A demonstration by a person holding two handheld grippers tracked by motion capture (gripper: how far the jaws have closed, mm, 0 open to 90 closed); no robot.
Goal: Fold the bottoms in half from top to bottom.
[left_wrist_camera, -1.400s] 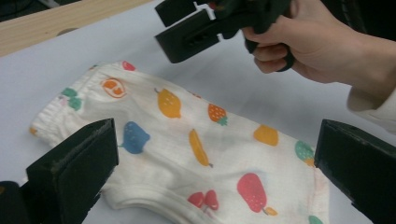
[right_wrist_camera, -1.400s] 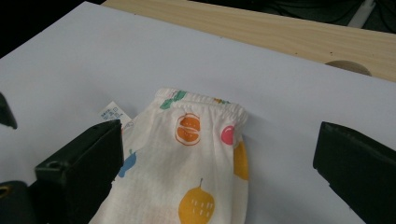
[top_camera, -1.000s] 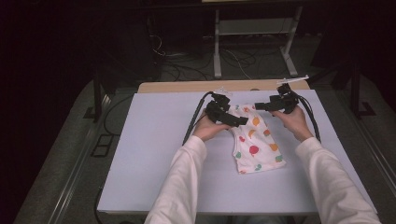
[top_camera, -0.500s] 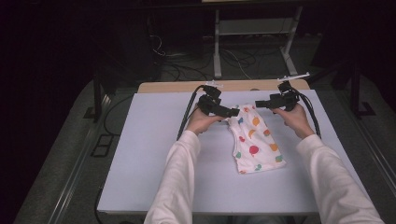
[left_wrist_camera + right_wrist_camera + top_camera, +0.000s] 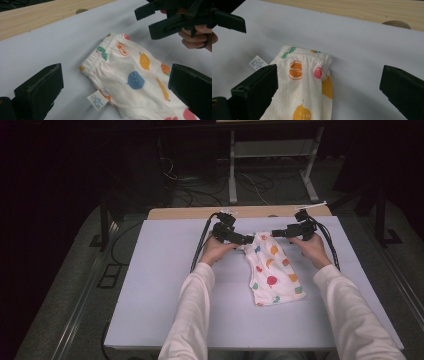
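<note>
Table (image 5: 150, 285), covered by a pale lavender sheet, took up most of the high view, with a strip of bare wood (image 5: 190, 213) showing along its far edge. On the sheet, right of centre and toward the far side, lay a small white garment (image 5: 272, 270) printed with coloured fruit shapes, folded into a narrow oblong. Its long axis ran far to near, slanting a little rightward toward the near end; the gathered elastic waistband (image 5: 100, 53) pointed to the far edge, the wider hem end lay nearer the person. Cloth rested flat on the sheet, nothing lifted. Person's two forearms in white sleeves (image 5: 192, 320) reached in from the near edge, one on each side of the garment. Left gripper (image 5: 242, 240) sat at the far left corner of the garment, at the waistband; in the left gripper view its jaws stood wide apart, the waistband end between them, gripping nothing. Right gripper (image 5: 280, 233) sat just beside the far right corner, jaws likewise spread wide in its own view, the waistband between them, not clamped. The two grippers pointed toward each other across the waistband. A small white care label (image 5: 97, 100) stuck out from the garment's left edge, lying flat on the sheet.
</note>
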